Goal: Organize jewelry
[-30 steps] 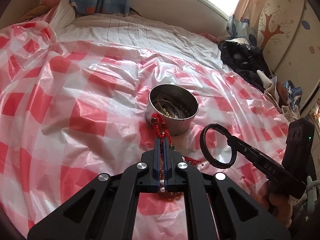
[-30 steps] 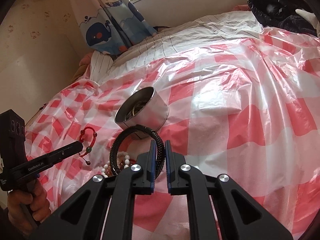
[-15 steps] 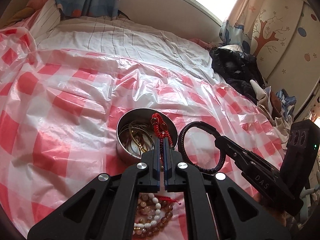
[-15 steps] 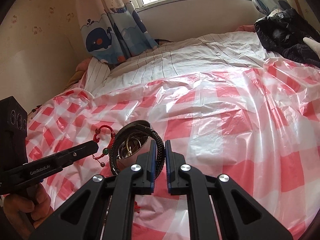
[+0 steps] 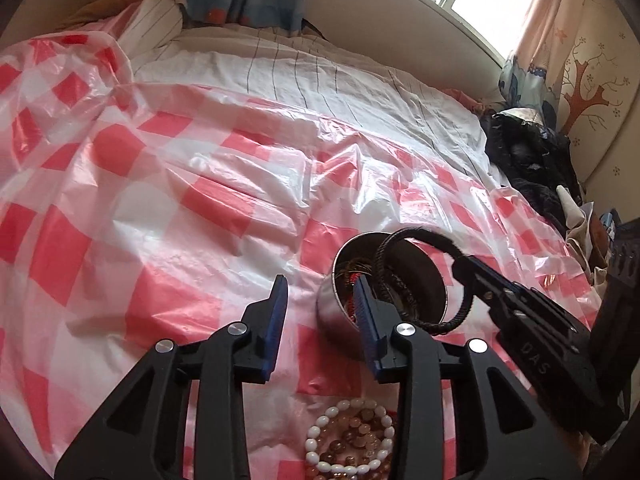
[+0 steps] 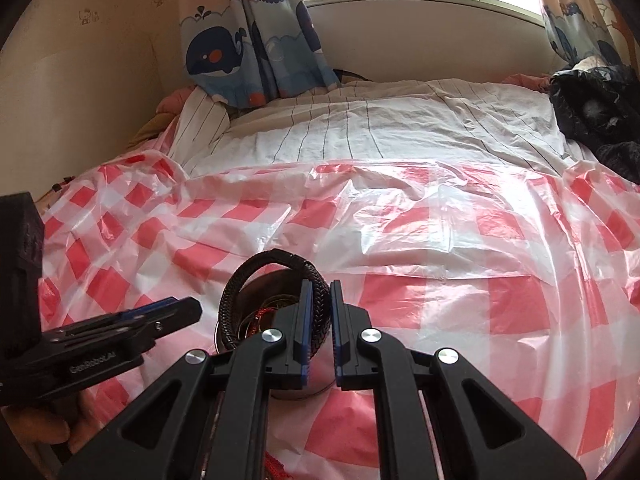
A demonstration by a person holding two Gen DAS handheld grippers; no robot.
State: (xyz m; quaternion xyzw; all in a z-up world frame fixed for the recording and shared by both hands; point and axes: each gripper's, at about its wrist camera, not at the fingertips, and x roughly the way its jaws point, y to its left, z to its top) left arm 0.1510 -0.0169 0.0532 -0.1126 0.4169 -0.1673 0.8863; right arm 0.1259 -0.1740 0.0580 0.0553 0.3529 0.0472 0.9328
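A round metal tin (image 5: pixel 329 312) stands on the red-checked plastic sheet (image 5: pixel 160 240) with thin bangles in it. The red bead bracelet (image 5: pixel 352 280) lies inside it. My left gripper (image 5: pixel 320 314) hangs at the tin's near left rim. Its jaws are opening and hold nothing. My right gripper (image 6: pixel 320 300) is shut on a black braided bracelet (image 6: pixel 240 280) and holds it upright over the tin (image 6: pixel 308 390). In the left wrist view this black bracelet (image 5: pixel 462 312) hangs over the tin's right side. White and brown bead bracelets (image 5: pixel 348 440) lie on the sheet below my left gripper.
A striped white bedsheet (image 5: pixel 320 80) lies beyond the plastic sheet. A heap of dark clothes (image 5: pixel 528 168) sits at the right edge of the bed. Whale-print curtains (image 6: pixel 224 52) and a wall close off the far side. A hand (image 6: pixel 40 428) holds the left gripper's handle.
My left gripper carried the red bracelet over the tin and opened, and the bracelet now lies inside. My right gripper brought the black bracelet from beside the tin to above it.
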